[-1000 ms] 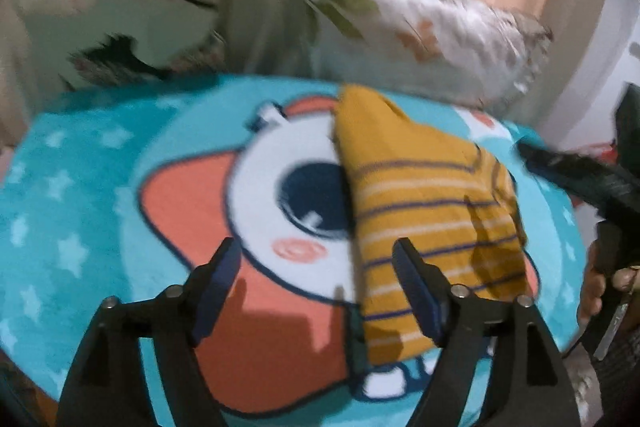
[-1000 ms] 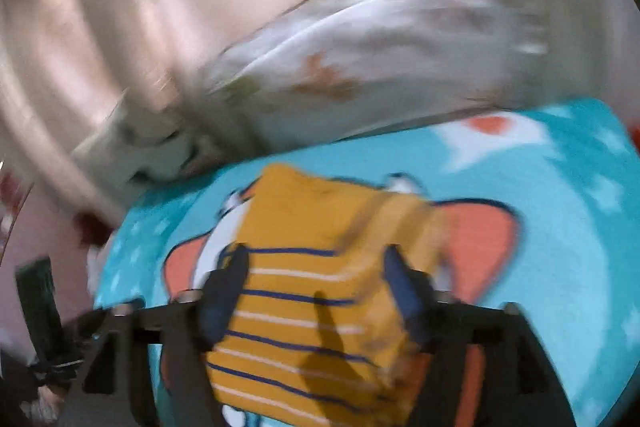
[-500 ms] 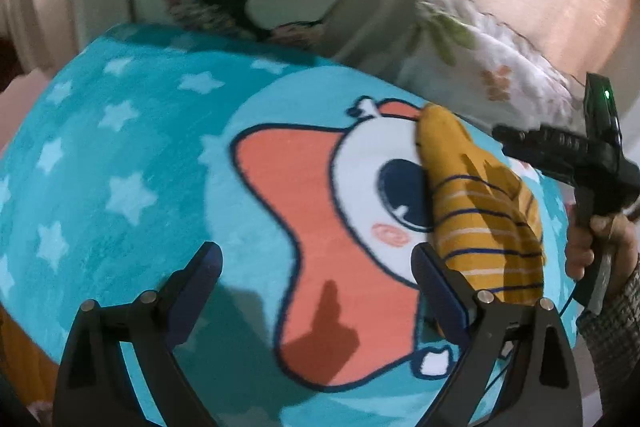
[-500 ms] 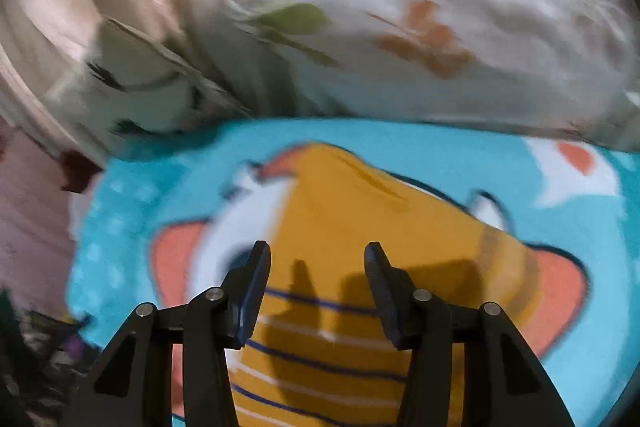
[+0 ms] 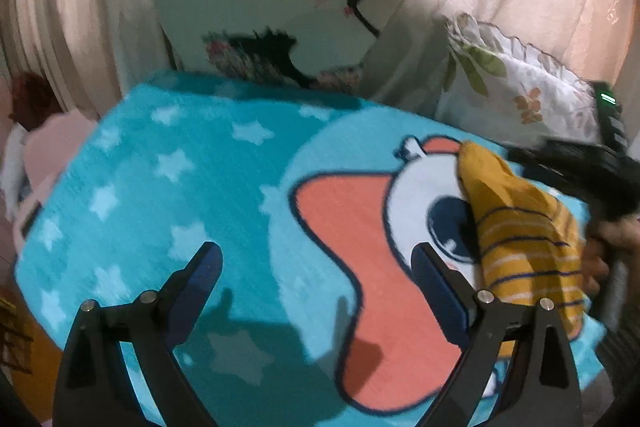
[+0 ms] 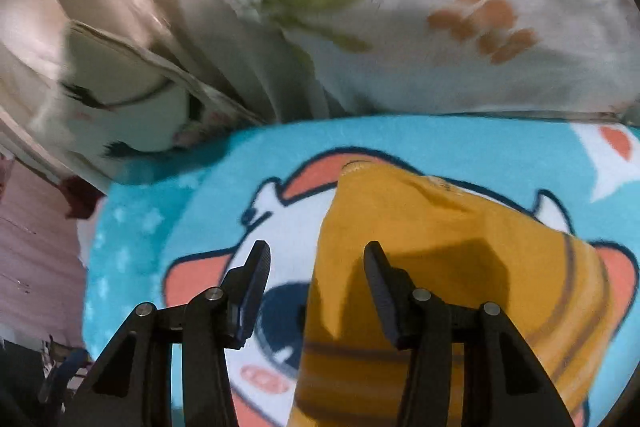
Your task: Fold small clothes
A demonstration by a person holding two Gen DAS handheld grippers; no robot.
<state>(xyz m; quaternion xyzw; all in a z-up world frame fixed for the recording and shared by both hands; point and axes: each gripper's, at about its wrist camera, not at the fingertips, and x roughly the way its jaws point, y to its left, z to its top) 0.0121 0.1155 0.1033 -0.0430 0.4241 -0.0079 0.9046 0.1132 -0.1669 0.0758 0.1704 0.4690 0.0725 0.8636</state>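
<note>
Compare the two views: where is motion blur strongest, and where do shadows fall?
Right wrist view: pillow smeared most, gripper shadow on the yellow garment. Left wrist view: milder blur, finger shadows on the blanket.

No text, label, brand or number can be read anywhere.

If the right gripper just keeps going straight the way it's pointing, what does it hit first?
Most likely the folded yellow striped garment: its left edge lies between the open fingers of the right gripper, on the teal cartoon blanket. Depth is unclear, and the floral pillow sits further behind.
</note>
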